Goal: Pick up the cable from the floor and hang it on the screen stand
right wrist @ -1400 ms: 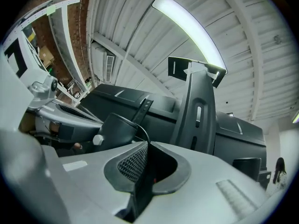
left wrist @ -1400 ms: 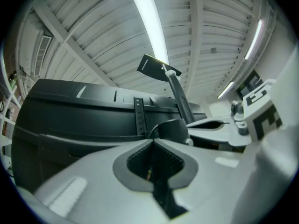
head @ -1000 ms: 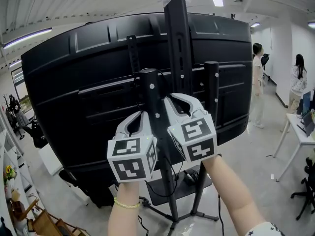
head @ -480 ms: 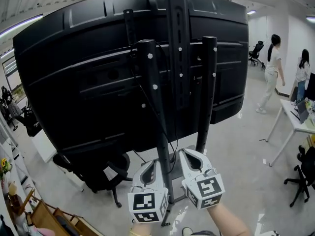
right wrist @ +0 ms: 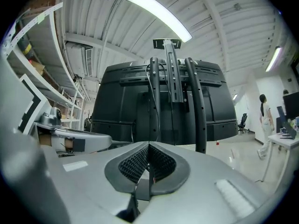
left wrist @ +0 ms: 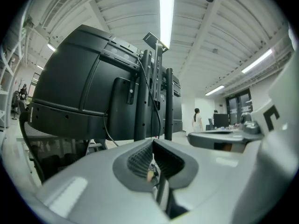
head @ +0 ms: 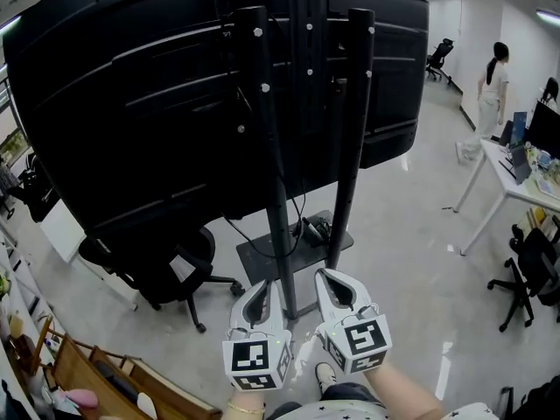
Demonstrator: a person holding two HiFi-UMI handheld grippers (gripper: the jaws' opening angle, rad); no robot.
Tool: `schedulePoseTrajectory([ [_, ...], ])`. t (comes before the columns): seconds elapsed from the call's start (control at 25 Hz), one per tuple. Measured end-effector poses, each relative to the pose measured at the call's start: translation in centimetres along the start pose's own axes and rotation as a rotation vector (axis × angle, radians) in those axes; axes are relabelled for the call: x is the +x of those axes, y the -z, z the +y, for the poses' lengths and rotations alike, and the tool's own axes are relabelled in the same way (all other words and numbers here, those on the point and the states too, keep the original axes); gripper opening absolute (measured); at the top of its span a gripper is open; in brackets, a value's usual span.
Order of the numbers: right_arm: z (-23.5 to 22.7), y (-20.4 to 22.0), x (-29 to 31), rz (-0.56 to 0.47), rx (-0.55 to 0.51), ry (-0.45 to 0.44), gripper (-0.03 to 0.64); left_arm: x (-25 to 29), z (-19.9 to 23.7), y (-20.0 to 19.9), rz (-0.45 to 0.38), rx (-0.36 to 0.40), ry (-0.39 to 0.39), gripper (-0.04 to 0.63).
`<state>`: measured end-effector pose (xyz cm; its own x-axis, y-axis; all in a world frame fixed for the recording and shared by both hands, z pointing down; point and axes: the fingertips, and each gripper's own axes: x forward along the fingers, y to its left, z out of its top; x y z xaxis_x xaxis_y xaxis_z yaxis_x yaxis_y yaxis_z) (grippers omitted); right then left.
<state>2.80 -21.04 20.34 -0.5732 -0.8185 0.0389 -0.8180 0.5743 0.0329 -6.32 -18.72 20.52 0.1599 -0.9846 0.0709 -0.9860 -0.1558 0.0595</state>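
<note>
The screen stand has two black posts behind a big black screen. A thin black cable hangs from the top of the left post down toward the base plate, where a bundle of cable lies. My left gripper and right gripper are held low, side by side in front of the base, apart from the posts. Both are shut with nothing between the pads. The left gripper view has the left gripper shut below the stand. In the right gripper view the right gripper is likewise shut, below the cable.
A black office chair stands left of the stand's base. A white desk with screens and another chair are at the right, with a person beyond. Wooden shelving fills the lower left corner. A shoe shows by my grippers.
Both grippers have come down from the top of the left post to low over the floor, away from the stand. The view has tilted down to the stand's base.
</note>
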Motion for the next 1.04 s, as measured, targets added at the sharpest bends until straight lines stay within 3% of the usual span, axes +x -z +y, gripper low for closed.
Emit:
schedulePoseTrajectory([
  [0.48,3.3,0.9,-4.8,0.014,0.003,0.009,-0.002,-4.2,-2.1,1.4,0.025,-0.005,0.053,0.008],
  [1.04,6.8,2.2,-7.7,0.011,0.029,-0.028,-0.002,-7.7,-2.4,2.6,0.026,0.005,0.050,0.008],
])
